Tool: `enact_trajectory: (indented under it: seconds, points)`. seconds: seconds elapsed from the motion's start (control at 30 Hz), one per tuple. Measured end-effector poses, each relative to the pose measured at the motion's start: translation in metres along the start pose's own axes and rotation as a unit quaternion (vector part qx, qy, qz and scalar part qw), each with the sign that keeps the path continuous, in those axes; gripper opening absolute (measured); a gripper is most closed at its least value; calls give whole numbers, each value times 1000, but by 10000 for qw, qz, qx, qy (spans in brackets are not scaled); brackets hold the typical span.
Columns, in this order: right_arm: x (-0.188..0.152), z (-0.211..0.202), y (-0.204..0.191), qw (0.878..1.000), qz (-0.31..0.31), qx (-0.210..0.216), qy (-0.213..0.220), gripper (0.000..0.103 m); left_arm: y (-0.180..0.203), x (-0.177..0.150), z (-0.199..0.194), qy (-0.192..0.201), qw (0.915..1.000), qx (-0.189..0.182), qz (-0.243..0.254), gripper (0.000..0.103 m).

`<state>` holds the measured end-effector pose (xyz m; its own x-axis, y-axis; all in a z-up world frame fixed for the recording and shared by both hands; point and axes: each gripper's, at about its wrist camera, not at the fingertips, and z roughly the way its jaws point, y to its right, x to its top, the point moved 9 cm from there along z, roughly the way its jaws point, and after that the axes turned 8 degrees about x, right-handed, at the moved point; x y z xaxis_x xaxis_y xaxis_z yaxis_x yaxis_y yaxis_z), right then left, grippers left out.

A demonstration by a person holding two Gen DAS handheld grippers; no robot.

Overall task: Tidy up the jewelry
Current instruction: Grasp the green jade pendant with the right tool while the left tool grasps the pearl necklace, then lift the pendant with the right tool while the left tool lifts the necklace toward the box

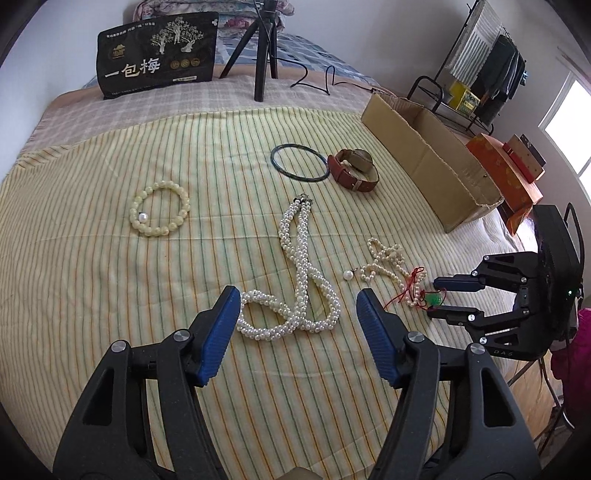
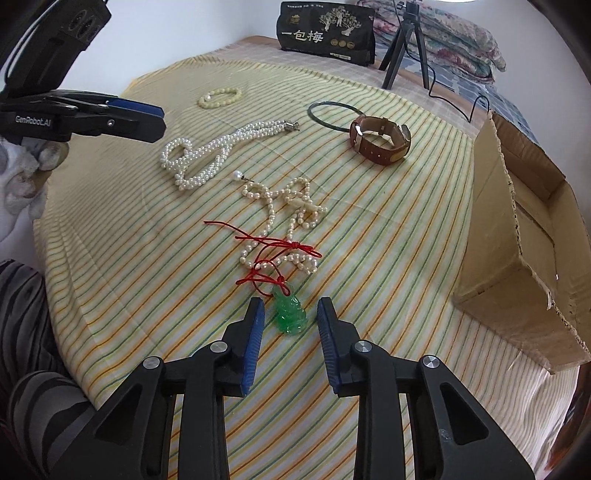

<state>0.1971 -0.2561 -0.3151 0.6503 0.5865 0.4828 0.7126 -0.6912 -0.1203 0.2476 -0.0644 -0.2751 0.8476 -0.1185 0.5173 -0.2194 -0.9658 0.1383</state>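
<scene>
On the striped bedspread lie a twisted pearl necklace (image 1: 299, 280) (image 2: 207, 155), a thin pearl strand (image 1: 388, 266) (image 2: 284, 210), a green jade pendant (image 2: 290, 314) (image 1: 434, 298) on red cord (image 2: 273, 254), a cream bead bracelet (image 1: 159, 212) (image 2: 219, 96), a dark bangle (image 1: 299, 162) (image 2: 328, 114) and a brown-strap watch (image 1: 354, 168) (image 2: 380, 138). My left gripper (image 1: 297, 301) is open just short of the twisted necklace. My right gripper (image 2: 290, 314) (image 1: 436, 299) is open with the jade pendant between its jaws, not touching.
An open cardboard box (image 1: 428, 158) (image 2: 517, 236) lies at the right of the bed. A black snack bag (image 1: 157, 55) (image 2: 325, 33) and a tripod (image 1: 266, 44) (image 2: 406, 44) stand at the back. Orange boxes (image 1: 506, 173) sit beyond the cardboard box.
</scene>
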Motion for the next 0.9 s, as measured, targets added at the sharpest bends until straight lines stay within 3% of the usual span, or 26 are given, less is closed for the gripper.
enact_trajectory:
  seconds: [0.23,0.33,0.57,0.73,0.9]
  points:
    - [1,2,0,10000,-21,17,14,24,4,11,28,-221,9996,-45,-196,68]
    - [1,2,0,10000,-11,21,32,24,2,14,39,-336,9990,-8,-309,57]
    - [1,2,0,10000,-43,22,5,24,4,14,56,-496,9981,31,-356,49]
    - [1,2,-2,10000,-74,16,-44,17,-2,15,58,-534,9970,-16,-560,16]
    - [0,0,-4,9999,-103,-31,-61,15,-5,14,54,-477,9970,-25,-605,8]
